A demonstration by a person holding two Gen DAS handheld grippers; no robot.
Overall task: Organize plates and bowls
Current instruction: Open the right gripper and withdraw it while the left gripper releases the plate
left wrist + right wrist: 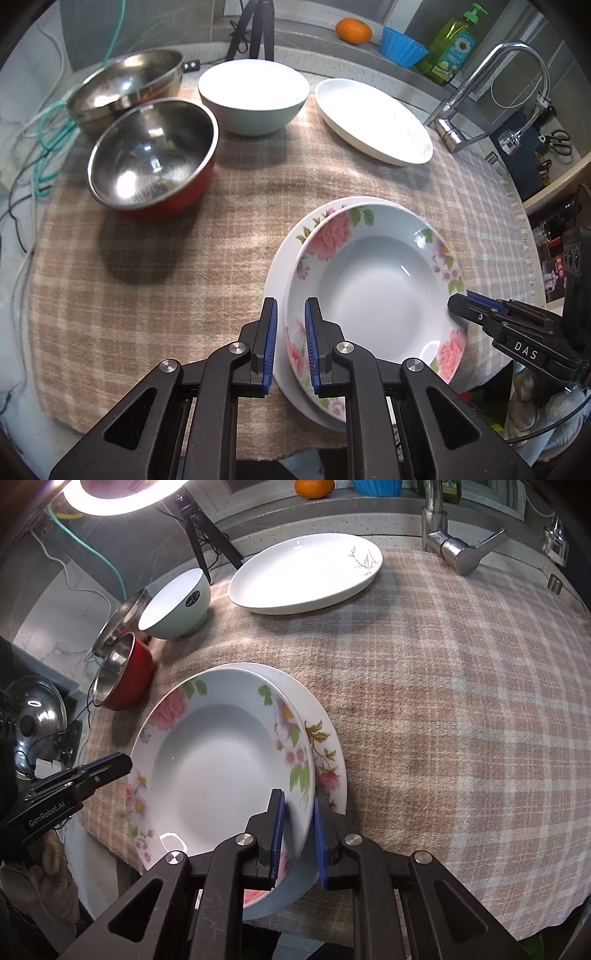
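A deep plate with pink flowers [384, 291] [214, 768] lies on a flatter floral plate [280, 262] [332, 753] at the cloth's front edge, shifted a little off centre. My left gripper [291, 302] is shut on the deep plate's near-left rim; a strip of the lower plate's rim also shows between its pads. In the right wrist view its tip [123, 762] sits at the plate's left rim. My right gripper [298, 797] straddles the opposite rim of the deep plate, jaws slightly apart and not clamping. The outer finger rests over the lower plate. The left wrist view shows the right gripper [460, 304] at the rim.
At the back of the checked cloth [207, 236] stand a red steel-lined bowl [151, 155], a larger steel bowl [125, 77], a pale green bowl [255, 92] and a white oval plate [369, 114]. A faucet [480, 85] rises at the back right. A pot lid [33, 709] lies off the left edge.
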